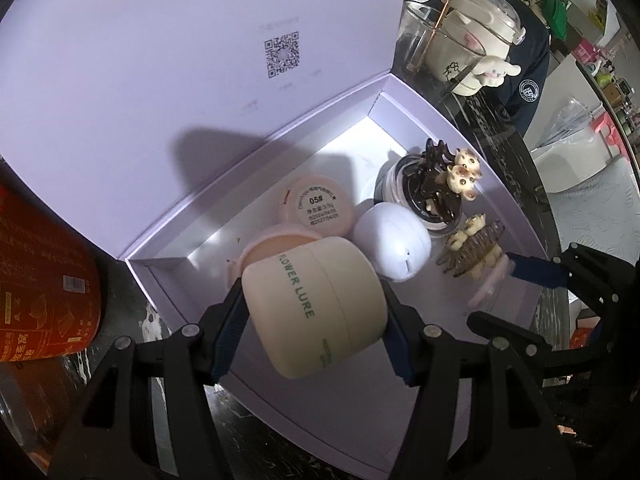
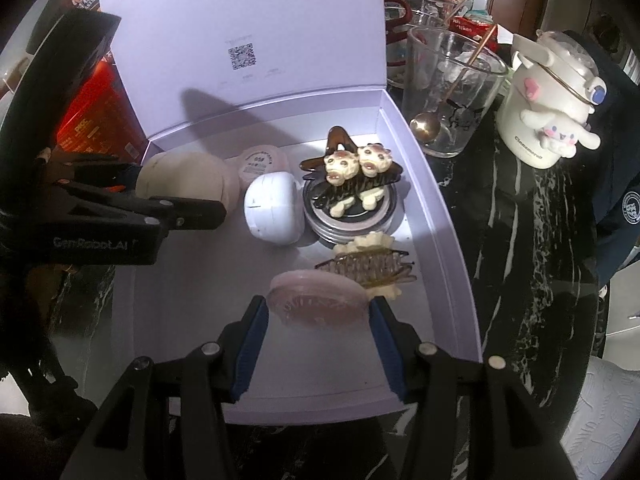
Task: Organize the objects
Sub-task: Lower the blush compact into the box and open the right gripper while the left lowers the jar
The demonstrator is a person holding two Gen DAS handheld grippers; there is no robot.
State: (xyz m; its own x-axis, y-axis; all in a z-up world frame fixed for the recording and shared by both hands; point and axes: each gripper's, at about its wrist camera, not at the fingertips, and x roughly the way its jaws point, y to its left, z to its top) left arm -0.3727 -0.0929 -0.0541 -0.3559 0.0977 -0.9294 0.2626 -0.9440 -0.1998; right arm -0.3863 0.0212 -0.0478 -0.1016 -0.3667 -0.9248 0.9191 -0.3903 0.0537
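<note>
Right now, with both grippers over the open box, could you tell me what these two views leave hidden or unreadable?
- Left wrist view: the cream jar, clamped in the left gripper, hides most of the peach jar behind it.
- Right wrist view: the small print on the pink compact, gripped by the right gripper, is too faint to read.
- Both views: the lid text under the QR code is too small to read.

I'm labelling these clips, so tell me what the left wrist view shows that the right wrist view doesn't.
Only the left wrist view shows the green lettering on the cream jar held in the left gripper. Only the right wrist view shows the gold spoon in the glass and the pink compact between the right gripper fingers. Both show the open lilac box, white case and hair clips.
</note>
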